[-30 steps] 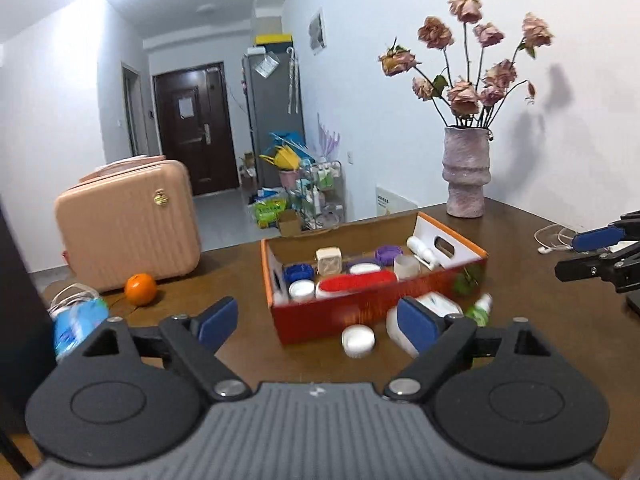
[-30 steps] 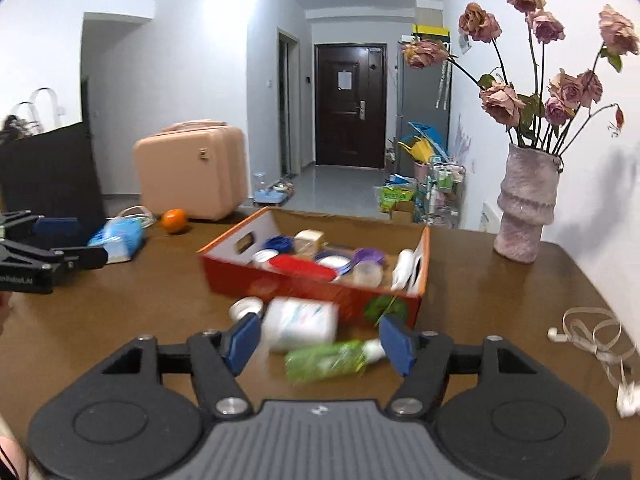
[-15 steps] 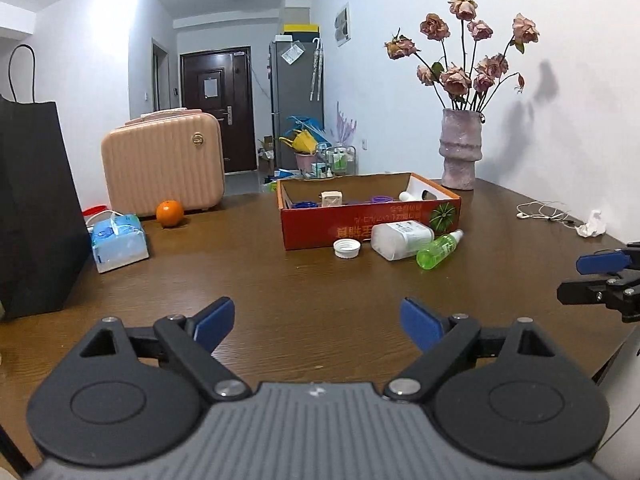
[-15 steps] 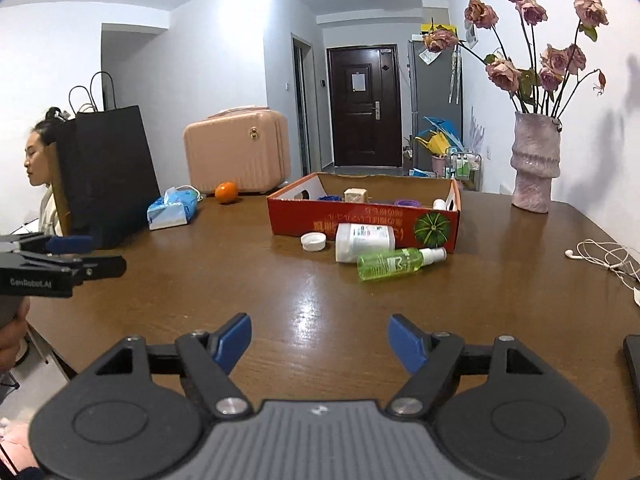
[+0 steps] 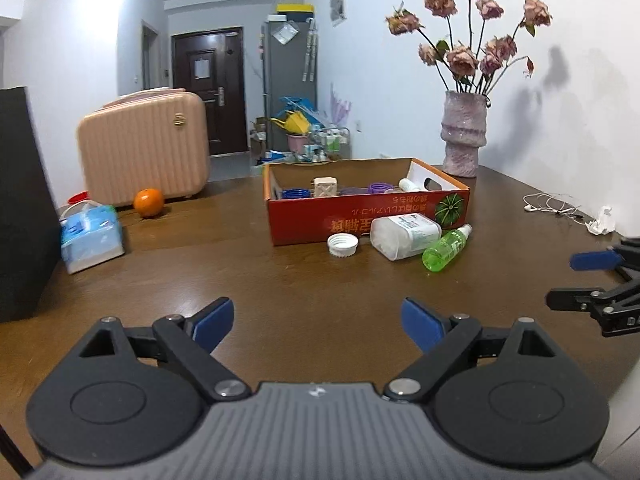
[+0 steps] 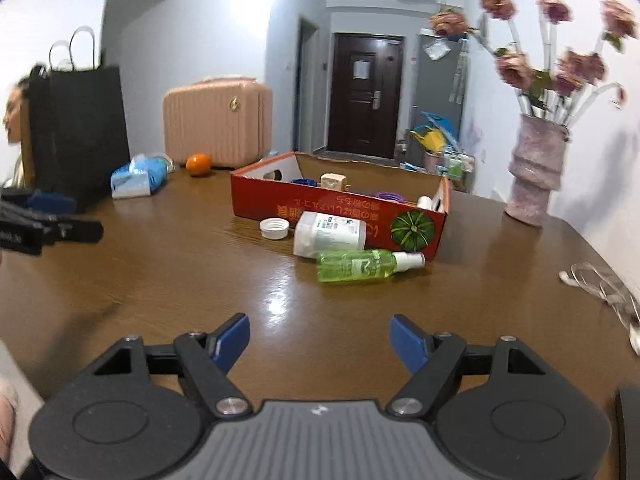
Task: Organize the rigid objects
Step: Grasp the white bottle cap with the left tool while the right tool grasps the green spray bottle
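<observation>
Both tongs have pulled back from the red cardboard box [image 5: 360,216]: left tongs [image 5: 316,320] apart and empty, right tongs [image 6: 320,340] opening, empty; the green spray bottle [image 6: 360,266] remains unsorted on the surface [image 6: 180,272].

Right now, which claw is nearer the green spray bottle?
Right. The right claw faces the green spray bottle almost straight ahead, jaws opening and empty. The left claw sits farther back, bottle ahead to its right.
</observation>
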Motion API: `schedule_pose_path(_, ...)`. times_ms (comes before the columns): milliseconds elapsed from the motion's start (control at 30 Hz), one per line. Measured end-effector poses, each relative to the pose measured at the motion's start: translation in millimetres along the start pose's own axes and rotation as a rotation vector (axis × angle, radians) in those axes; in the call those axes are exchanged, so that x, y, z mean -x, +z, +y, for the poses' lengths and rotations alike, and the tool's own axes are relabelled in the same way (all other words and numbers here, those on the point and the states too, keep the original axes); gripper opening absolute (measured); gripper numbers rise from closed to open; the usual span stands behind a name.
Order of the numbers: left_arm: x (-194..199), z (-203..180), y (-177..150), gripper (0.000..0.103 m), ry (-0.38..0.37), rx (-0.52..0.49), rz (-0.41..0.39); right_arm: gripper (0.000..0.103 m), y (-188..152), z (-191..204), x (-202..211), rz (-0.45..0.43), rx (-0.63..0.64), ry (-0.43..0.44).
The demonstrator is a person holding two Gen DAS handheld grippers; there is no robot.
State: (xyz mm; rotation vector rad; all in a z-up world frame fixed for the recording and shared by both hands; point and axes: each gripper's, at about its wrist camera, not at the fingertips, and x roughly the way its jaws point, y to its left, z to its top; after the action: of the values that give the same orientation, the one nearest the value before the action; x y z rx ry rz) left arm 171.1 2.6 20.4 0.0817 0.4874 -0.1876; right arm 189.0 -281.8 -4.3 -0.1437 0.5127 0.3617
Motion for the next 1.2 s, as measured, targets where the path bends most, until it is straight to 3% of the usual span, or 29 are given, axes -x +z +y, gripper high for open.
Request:
schedule_pose_path(167,-59,5,19,0.092,-0.043,-0.009,0.062,0.081,20,-24,-59,0.046,0.139,0.04)
schedule_pose_path(333,-130,10,34,0.087,-0.091,-0.003,0.137,0.088,45,-42,-115,0.066,0.248,0.111)
schedule_pose_path(467,-184,6,44,0.082,-0.146,-0.006,0.184,0.088,57,-48,-156,0.133,0.342,0.183)
schedule_pose_path(633,-237,-3,58,0.075,-0.186,-0.043,0.191,0.088,60,-56,-182,0.17,0.386,0.261)
schedule_pose_path(700,-251,-7,60,0.068,-0.193,-0.062,0.194,0.088,61,-58,-181,0.179,0.387,0.269)
schedule_pose_path(867,-271,-12,60,0.047,-0.196,-0.099,0.233,0.088,55,-56,-163,0.232,0.406,0.242)
schedule_pose_path(933,-271,-14,58,0.041,-0.19,-0.113,0.213,0.088,51,-55,-155,0.252,0.399,0.214)
schedule_pose_path(1200,-248,-16,54,0.041,-0.159,-0.135,0.184,0.088,45,-37,-152,0.227,0.237,0.014)
